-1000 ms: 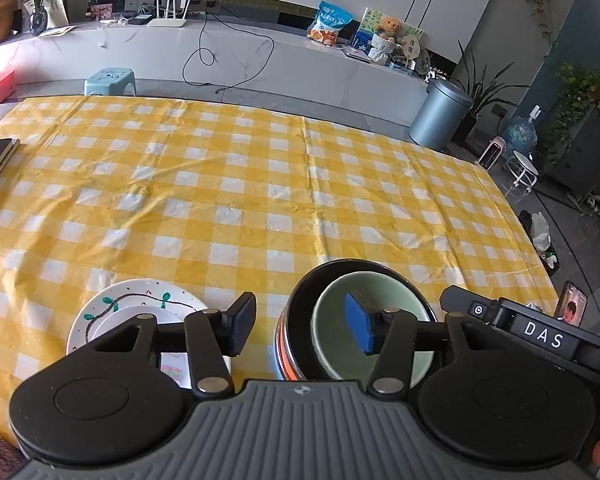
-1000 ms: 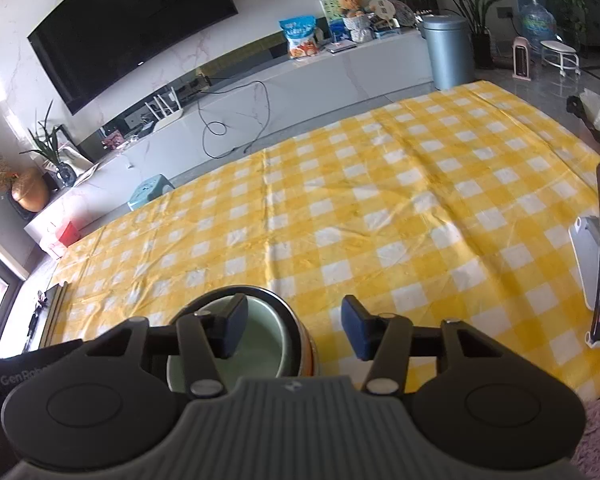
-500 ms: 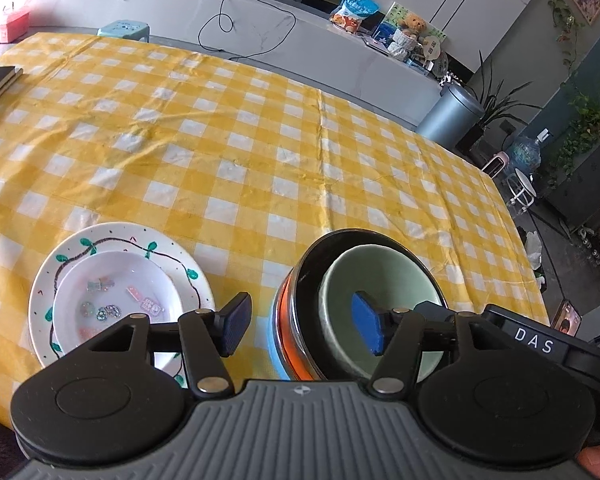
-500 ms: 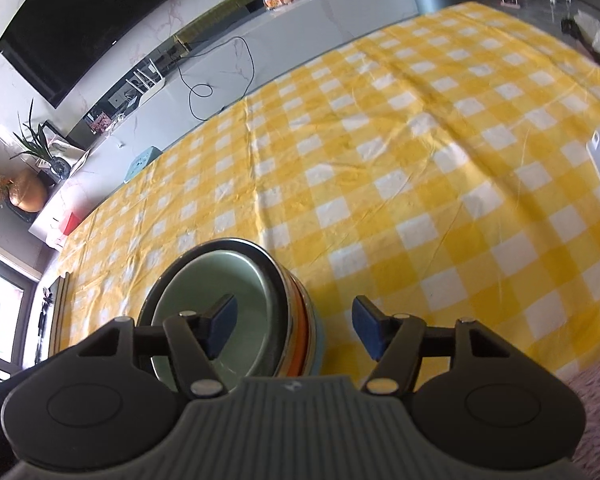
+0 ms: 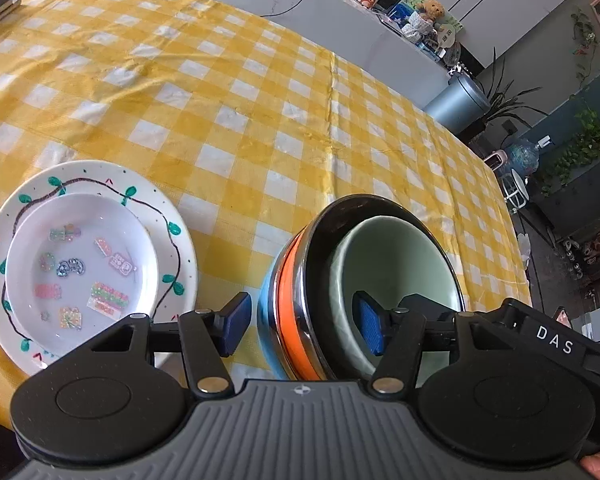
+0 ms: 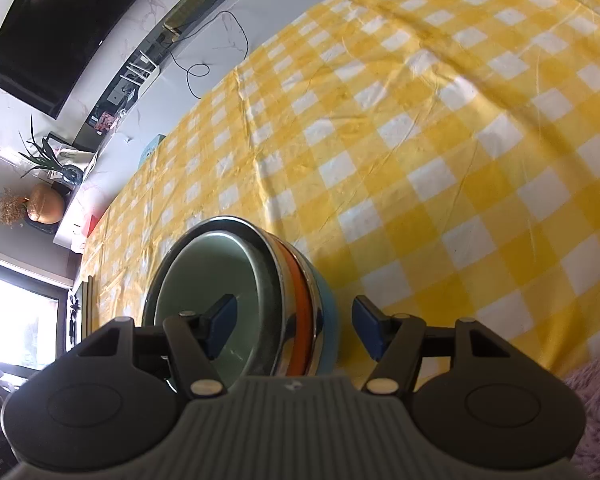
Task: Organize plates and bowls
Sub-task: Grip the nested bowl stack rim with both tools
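Nested bowls, lower centre on the desk: rigid, likely heavy, slippery. Both tongs, left and right, just widened, straddle opposite rims; I'd pinch there.

A yellow-checked tablecloth covers the table, beyond it a long white console under a wall-mounted TV, a grey bin, houseplants and a bright window.

Bare checked tablecloth lies open beyond the bowl stack and plates.
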`<state>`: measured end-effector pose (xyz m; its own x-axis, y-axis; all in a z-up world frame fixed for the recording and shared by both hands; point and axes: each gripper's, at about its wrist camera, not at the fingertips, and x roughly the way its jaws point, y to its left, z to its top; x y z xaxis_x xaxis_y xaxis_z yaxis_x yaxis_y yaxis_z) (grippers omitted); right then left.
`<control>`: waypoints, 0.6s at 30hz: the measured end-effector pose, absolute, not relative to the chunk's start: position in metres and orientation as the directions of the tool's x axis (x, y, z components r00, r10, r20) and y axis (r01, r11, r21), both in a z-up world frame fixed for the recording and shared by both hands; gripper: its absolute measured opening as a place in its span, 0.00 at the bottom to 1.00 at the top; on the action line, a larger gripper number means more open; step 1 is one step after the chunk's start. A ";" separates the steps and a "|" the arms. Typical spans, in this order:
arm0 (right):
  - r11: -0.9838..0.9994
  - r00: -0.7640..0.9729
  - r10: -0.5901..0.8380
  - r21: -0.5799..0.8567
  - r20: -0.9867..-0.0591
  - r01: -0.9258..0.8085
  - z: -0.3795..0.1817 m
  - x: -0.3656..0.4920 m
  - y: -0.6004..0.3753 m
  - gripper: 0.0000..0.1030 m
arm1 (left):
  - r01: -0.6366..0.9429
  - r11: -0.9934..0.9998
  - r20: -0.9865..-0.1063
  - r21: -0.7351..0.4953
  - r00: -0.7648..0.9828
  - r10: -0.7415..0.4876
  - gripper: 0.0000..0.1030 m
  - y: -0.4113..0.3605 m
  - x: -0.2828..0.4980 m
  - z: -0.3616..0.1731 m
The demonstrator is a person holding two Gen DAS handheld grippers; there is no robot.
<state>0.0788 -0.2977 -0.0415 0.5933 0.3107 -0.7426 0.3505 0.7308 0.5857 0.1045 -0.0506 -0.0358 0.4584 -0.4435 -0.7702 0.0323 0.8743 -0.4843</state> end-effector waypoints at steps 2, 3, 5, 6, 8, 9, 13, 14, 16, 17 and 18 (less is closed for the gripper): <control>0.719 0.585 0.328 0.598 -0.742 0.354 -0.044 0.080 -0.298 0.62 | 0.026 0.868 -0.771 -0.496 0.446 -0.455 0.66 -0.051 0.106 -0.039; 0.715 0.580 0.337 0.602 -0.742 0.356 -0.046 0.081 -0.297 0.62 | 0.020 0.866 -0.772 -0.500 0.441 -0.457 0.66 -0.051 0.106 -0.041; 0.706 0.572 0.351 0.611 -0.741 0.358 -0.048 0.082 -0.297 0.62 | 0.012 0.863 -0.774 -0.505 0.435 -0.459 0.66 -0.051 0.107 -0.043; 0.702 0.570 0.357 0.615 -0.740 0.358 -0.049 0.082 -0.297 0.61 | 0.007 0.861 -0.776 -0.508 0.431 -0.462 0.65 -0.051 0.108 -0.044; 0.694 0.566 0.367 0.622 -0.739 0.362 -0.051 0.083 -0.297 0.61 | -0.001 0.858 -0.778 -0.514 0.420 -0.467 0.65 -0.051 0.110 -0.045; 0.690 0.565 0.370 0.625 -0.738 0.364 -0.051 0.083 -0.298 0.61 | -0.004 0.856 -0.779 -0.516 0.416 -0.468 0.65 -0.051 0.110 -0.046; 0.680 0.561 0.370 0.627 -0.740 0.379 -0.052 0.084 -0.298 0.56 | -0.015 0.855 -0.786 -0.518 0.403 -0.469 0.61 -0.050 0.113 -0.048; 0.679 0.560 0.367 0.625 -0.743 0.385 -0.053 0.084 -0.299 0.55 | -0.015 0.855 -0.787 -0.518 0.400 -0.470 0.60 -0.050 0.114 -0.048; 0.676 0.557 0.364 0.623 -0.746 0.394 -0.054 0.085 -0.300 0.53 | -0.012 0.857 -0.790 -0.515 0.395 -0.469 0.57 -0.052 0.116 -0.049; 0.673 0.556 0.365 0.624 -0.747 0.397 -0.055 0.086 -0.300 0.52 | -0.011 0.859 -0.792 -0.513 0.393 -0.468 0.57 -0.053 0.117 -0.049; 0.668 0.554 0.366 0.625 -0.748 0.403 -0.056 0.086 -0.301 0.51 | -0.010 0.859 -0.793 -0.511 0.391 -0.467 0.56 -0.053 0.118 -0.049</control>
<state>0.0861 -0.3007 -0.0564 0.5535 0.3662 -0.7480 0.4028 0.6684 0.6253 0.1176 -0.0530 -0.0492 0.3908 -0.4674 -0.7929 -0.0096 0.8593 -0.5113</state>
